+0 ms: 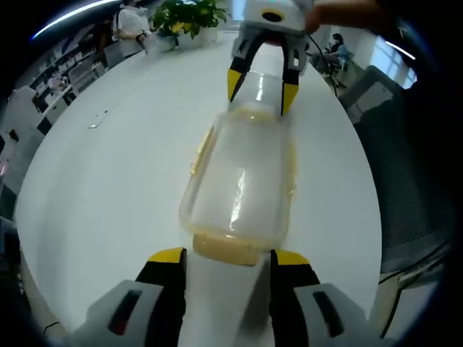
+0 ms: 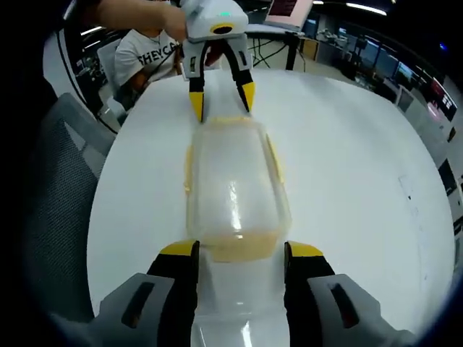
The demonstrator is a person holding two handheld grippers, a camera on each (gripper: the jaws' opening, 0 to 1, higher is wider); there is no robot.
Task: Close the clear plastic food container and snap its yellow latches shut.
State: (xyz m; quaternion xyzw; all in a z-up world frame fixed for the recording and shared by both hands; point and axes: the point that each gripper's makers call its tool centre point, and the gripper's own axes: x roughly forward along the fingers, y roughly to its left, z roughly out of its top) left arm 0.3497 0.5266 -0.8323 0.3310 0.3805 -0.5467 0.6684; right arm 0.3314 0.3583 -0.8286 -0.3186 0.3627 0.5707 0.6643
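A clear plastic container [image 1: 242, 173] with its lid on lies lengthwise on the white table [image 1: 108, 188]. Yellow latches [image 1: 200, 155] run along its sides. In the left gripper view my left gripper [image 1: 228, 259] is open, its jaws on either side of the near end latch [image 1: 226, 249]. The right gripper [image 1: 262, 90] stands open over the far end. In the right gripper view the container [image 2: 231, 181] lies the same way, with my right gripper [image 2: 241, 251] open around its near end latch [image 2: 239, 246] and the left gripper [image 2: 223, 100] open at the far end.
A grey mesh chair [image 1: 405, 166] stands beside the table; the same chair [image 2: 58, 188] is at the left of the right gripper view. A potted plant [image 1: 188, 18] sits at the table's far edge. A person in a white shirt [image 2: 145, 50] sits behind the table.
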